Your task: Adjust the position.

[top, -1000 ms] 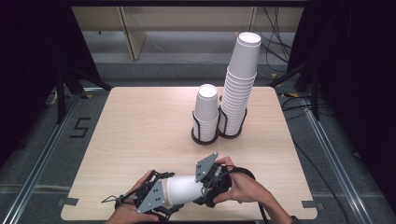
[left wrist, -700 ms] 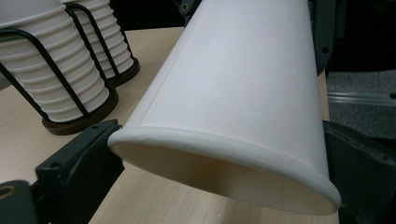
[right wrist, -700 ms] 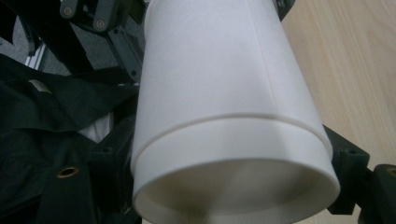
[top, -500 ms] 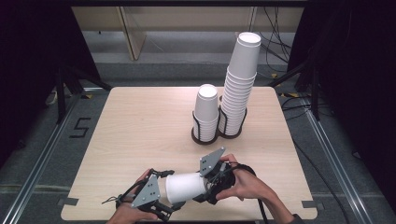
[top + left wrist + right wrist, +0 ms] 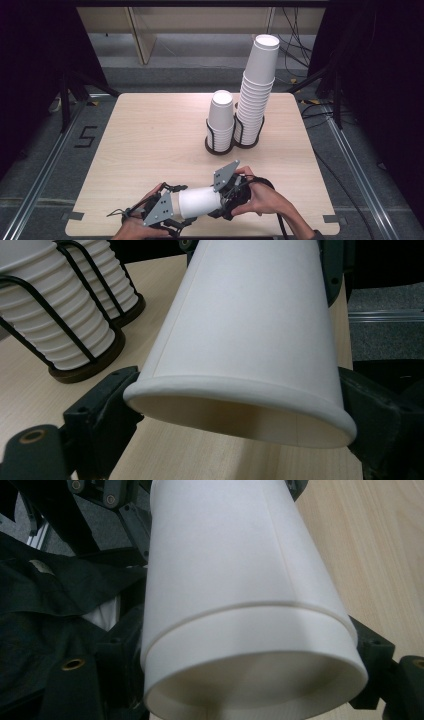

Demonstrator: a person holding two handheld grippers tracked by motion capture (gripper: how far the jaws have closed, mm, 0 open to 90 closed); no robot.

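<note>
Two nested paper cups [image 5: 199, 202] lie gripped between both grippers' jaws.

In the high view the left hand [image 5: 137, 227] is cut off by the bottom edge, and the paper cup [image 5: 200, 201] covers the jaws of both the left gripper [image 5: 172, 212] and the right gripper [image 5: 225, 192], so their contact with it cannot be read there. In the left gripper view the cup's [image 5: 250, 340] narrow end runs past the top edge. In the right gripper view the cup [image 5: 240, 605] hides most of the surface [image 5: 380, 545].
</note>
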